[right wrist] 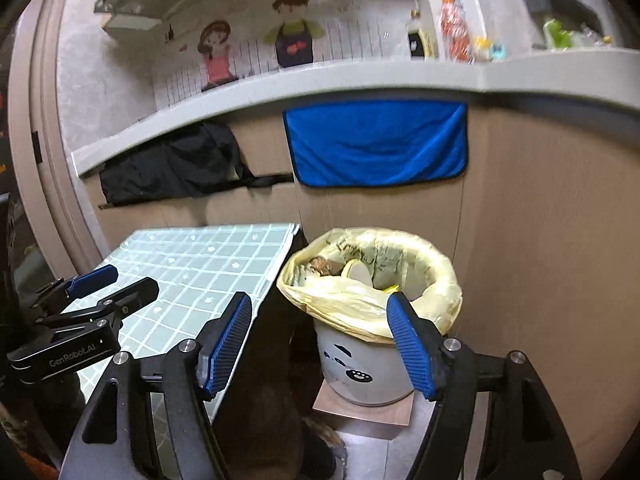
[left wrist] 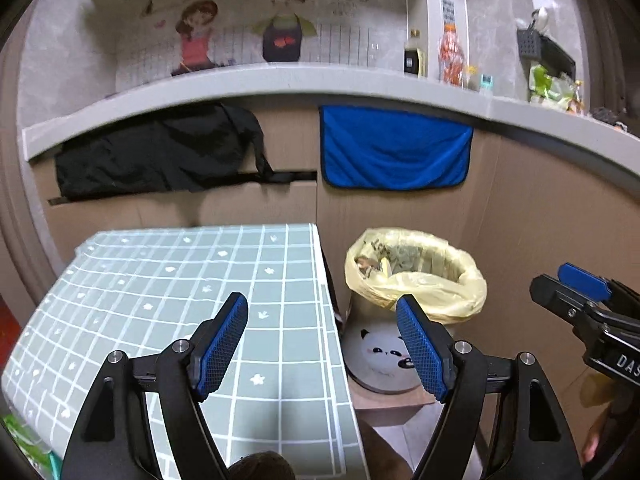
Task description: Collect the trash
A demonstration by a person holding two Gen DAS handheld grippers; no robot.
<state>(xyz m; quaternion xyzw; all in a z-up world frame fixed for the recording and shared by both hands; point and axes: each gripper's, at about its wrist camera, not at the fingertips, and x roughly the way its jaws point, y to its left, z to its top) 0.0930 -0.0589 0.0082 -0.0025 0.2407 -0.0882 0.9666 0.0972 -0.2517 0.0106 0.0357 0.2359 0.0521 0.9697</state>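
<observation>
Ribbed blue pads line both hand-held grippers: the left hand-held gripper and right hand-held gripper are spread wide, holding nothing. Just beyond the right one, lower centre, the round white panda-face bin holds trash inside its crinkled yellow liner, beside the grid-patterned surface.

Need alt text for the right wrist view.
Open right claw, empty, points at a panda-face trash bin lined with a yellow bag holding trash. A grid-patterned table and the open left claw sit left.
</observation>
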